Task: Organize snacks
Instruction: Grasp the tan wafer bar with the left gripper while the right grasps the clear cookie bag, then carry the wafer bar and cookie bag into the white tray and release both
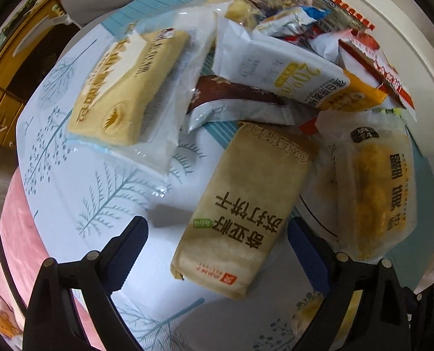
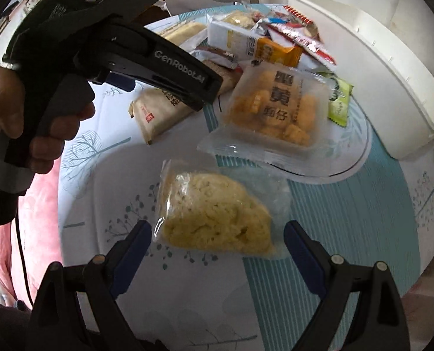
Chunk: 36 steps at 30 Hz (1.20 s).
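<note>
Snack packets lie heaped on a round table with a tree-print cloth (image 1: 79, 193). My left gripper (image 1: 217, 234) is open, its fingers either side of a tan cracker packet (image 1: 240, 210) lying flat. Beside it lies a clear packet of orange puffs (image 1: 372, 199). Further back lie a bread packet (image 1: 126, 87), a brown packet (image 1: 234, 99) and a white packet (image 1: 281, 70). My right gripper (image 2: 218, 239) is open around a clear bag of pale yellow crumbly cake (image 2: 214, 216). The left gripper (image 2: 205, 93) shows above the cracker packet (image 2: 158, 111), near the puffs packet (image 2: 275, 108).
A white plastic container (image 2: 377, 67) stands at the table's right edge, also in the left wrist view (image 1: 407, 29). A green sachet (image 2: 339, 102) and several small wrappers (image 2: 290, 26) lie at the back. A pink cushion (image 1: 17, 228) sits below the table's left edge.
</note>
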Available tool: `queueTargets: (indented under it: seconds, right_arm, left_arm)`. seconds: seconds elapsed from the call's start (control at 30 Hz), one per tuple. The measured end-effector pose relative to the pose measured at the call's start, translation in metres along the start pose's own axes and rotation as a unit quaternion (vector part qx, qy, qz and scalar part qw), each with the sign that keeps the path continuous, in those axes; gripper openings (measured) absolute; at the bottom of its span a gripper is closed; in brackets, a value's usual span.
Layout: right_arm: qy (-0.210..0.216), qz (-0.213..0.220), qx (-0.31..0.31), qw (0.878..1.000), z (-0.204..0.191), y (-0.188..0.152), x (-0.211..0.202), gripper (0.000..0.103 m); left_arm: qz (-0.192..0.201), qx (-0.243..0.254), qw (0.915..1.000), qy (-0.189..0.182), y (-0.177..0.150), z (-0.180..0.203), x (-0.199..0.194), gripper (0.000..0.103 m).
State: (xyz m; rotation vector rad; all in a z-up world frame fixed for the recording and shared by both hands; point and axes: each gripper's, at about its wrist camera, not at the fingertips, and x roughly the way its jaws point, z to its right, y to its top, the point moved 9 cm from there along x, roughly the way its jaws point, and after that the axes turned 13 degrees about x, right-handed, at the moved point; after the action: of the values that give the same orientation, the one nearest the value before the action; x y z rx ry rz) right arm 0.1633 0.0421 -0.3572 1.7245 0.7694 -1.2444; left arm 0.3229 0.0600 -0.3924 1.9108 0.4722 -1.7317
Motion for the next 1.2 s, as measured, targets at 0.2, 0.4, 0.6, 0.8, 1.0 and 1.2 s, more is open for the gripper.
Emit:
queueTargets:
  seconds: [0.2, 0.4, 0.6, 0.8, 1.0, 1.2]
  right_arm:
    - [-0.028, 0.021, -0.026, 0.999, -0.010, 0.008, 0.011, 0.094]
    - [-0.036, 0.012, -0.034, 0.999, -0.016, 0.008, 0.015, 0.093]
    - [-0.037, 0.009, -0.052, 0.998, -0.022, 0.008, 0.019, 0.083]
    - [-0.032, -0.018, -0.063, 0.997, -0.015, -0.003, 0.013, 0.082]
    - [-0.019, -0.056, -0.070, 0.996, -0.008, -0.014, 0.008, 0.082]
    - [-0.006, -0.102, -0.069, 0.992, 0.014, -0.032, -0.012, 0.081]
  left_arm:
    - [0.014, 0.006, 0.9997, -0.018, 0.016, 0.015, 0.006, 0.076]
    - [0.033, 0.007, 0.9993, -0.018, 0.018, 0.029, 0.003, 0.057]
    - [0.022, -0.015, 0.9995, -0.016, 0.004, 0.029, 0.003, 0.054]
    - [0.002, -0.060, 0.9981, -0.010, -0.024, 0.024, 0.005, 0.053]
    - [-0.013, -0.103, 0.9946, -0.003, -0.064, 0.024, -0.002, 0.053]
    - [-0.018, -0.140, 0.9900, -0.002, -0.103, 0.038, -0.024, 0.053]
